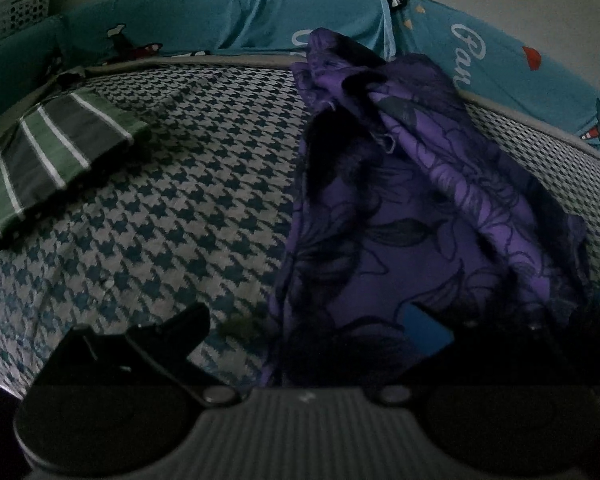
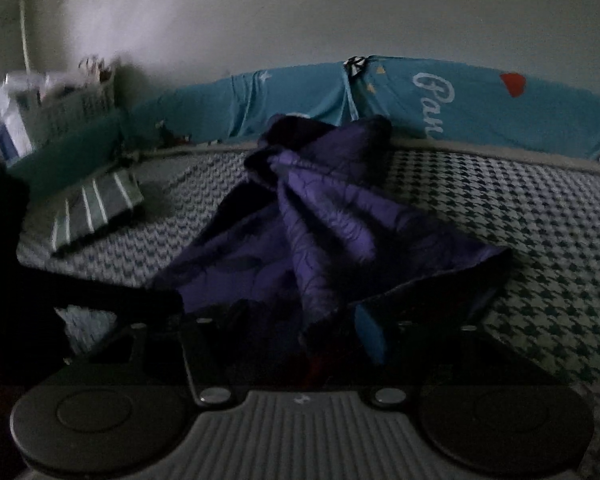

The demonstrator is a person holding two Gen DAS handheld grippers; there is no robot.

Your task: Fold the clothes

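Purple garment: crumpled on bed, unfolded. Striped piece: folded, set aside. Left tongs released; right tongs grip unclear.

Place: I'm seeing a home bedroom | bed in houndstooth sheet | teal cartoon-print bolsters along plain wall | folded striped garment | storage basket in corner

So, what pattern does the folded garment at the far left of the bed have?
The folded green-and-grey garment has thin white stripes, clearest in the left wrist view.
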